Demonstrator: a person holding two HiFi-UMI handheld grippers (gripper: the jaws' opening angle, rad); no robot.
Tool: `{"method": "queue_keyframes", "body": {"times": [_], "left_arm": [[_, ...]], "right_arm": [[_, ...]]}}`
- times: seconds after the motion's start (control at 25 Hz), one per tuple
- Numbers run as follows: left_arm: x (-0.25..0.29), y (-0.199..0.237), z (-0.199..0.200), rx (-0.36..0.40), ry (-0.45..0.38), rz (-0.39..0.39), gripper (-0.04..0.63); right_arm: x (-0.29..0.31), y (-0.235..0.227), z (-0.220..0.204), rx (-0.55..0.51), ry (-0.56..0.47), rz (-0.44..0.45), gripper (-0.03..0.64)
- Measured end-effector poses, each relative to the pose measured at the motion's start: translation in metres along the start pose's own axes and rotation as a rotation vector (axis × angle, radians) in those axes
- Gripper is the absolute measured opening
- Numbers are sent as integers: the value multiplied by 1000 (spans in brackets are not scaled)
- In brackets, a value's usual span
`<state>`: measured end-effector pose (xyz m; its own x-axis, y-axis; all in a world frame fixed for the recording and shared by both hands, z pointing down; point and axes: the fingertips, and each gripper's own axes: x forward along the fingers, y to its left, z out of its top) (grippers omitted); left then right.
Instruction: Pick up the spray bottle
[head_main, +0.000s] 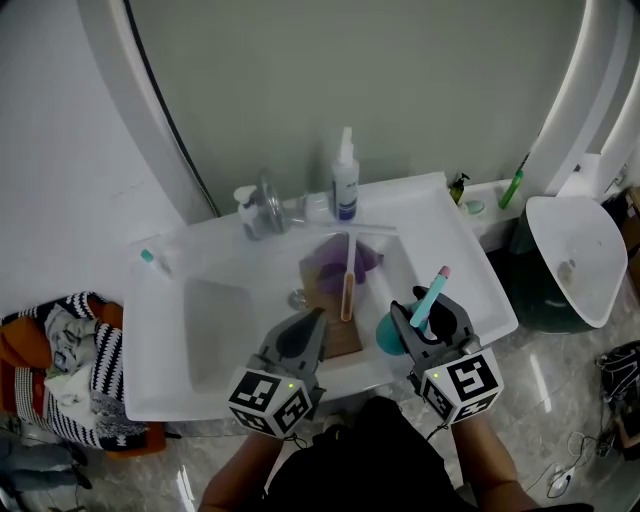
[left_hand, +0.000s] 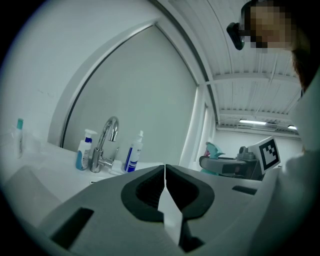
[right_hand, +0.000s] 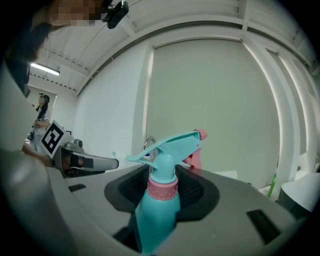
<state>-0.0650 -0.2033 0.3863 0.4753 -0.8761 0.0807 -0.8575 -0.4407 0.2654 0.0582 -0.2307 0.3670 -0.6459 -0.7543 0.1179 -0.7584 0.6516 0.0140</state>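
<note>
Right gripper view: the right gripper (right_hand: 162, 184) clamps the bottle (right_hand: 156, 210), so the pickup looks all but done; the left gripper (left_hand: 165, 172) has its jaws together, empty.

A bathroom: ahead of the left claw (head_main: 316, 316) lies a white sink (head_main: 160, 330) with a chrome tap (head_main: 268, 200) and bottles (head_main: 345, 188) below a lit arched panel (head_main: 350, 80). Far to its left, laundry (head_main: 70, 370) is heaped on the glossy floor (head_main: 545, 385).
</note>
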Motion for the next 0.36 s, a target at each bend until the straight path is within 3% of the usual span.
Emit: {"method": "queue_keyframes", "body": {"times": [0.36], "left_arm": [[0,3,-1,1,-1,10,11]], "right_arm": [[0,2,-1,0,-1,7,155]]}}
